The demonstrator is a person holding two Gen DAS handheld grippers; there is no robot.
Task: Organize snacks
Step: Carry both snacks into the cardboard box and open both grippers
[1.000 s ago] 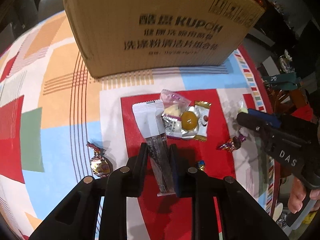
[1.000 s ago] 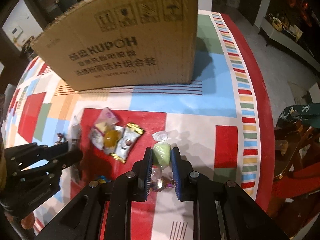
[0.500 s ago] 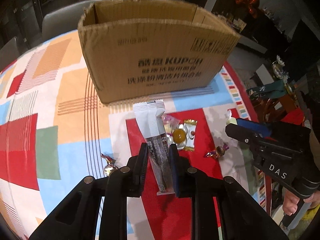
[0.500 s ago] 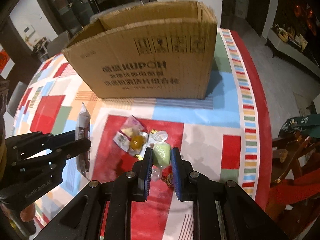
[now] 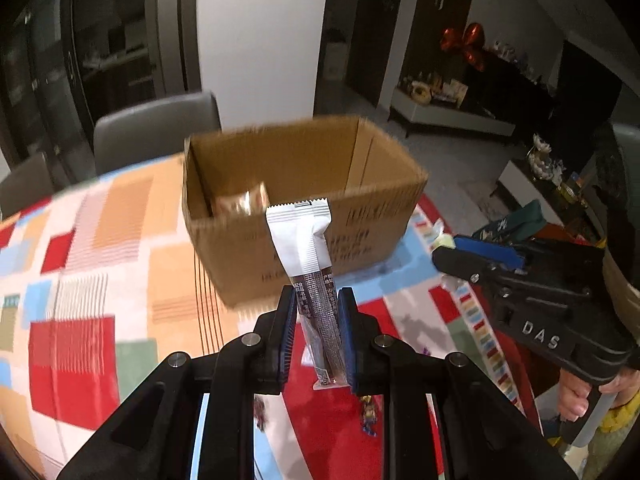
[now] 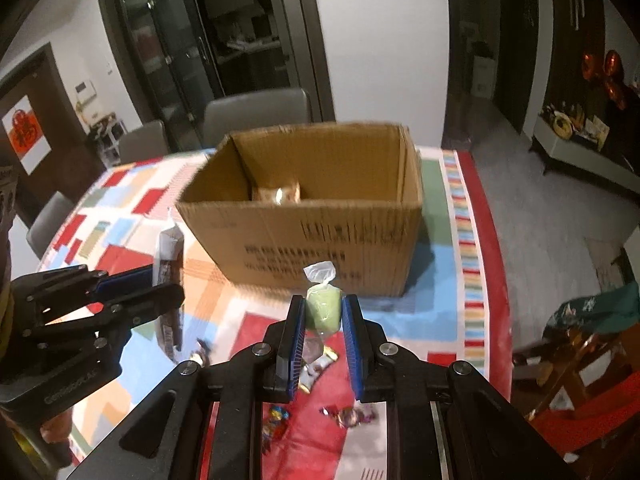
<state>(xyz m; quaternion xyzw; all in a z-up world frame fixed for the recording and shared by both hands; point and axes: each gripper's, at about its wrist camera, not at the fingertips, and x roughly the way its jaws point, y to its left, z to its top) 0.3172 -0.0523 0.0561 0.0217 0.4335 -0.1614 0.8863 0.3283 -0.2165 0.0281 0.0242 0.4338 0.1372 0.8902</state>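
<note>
My left gripper (image 5: 317, 300) is shut on a long white and dark snack stick packet (image 5: 308, 256), held upright above the table. My right gripper (image 6: 323, 306) is shut on a pale green wrapped sweet (image 6: 322, 306) with a clear twisted end. Both hang in front of an open cardboard box (image 5: 296, 240) (image 6: 320, 240), whose inside shows a shiny orange packet (image 6: 280, 194). In the left wrist view the right gripper (image 5: 444, 252) is at the right; in the right wrist view the left gripper (image 6: 168, 284) with its packet is at the left. Several small wrapped sweets (image 6: 348, 414) lie on the table below.
The table wears a patchwork cloth (image 5: 80, 280) of red, blue and orange. Grey chairs (image 6: 256, 114) stand behind the box. A wooden chair with red cushion (image 6: 580, 380) stands off the table's right edge. A person's hand (image 5: 580, 396) holds the right gripper's handle.
Both grippers rose with their snacks and tilted up, so the box's open top and the room behind now show. The loose sweets on the table dropped lower in both views.
</note>
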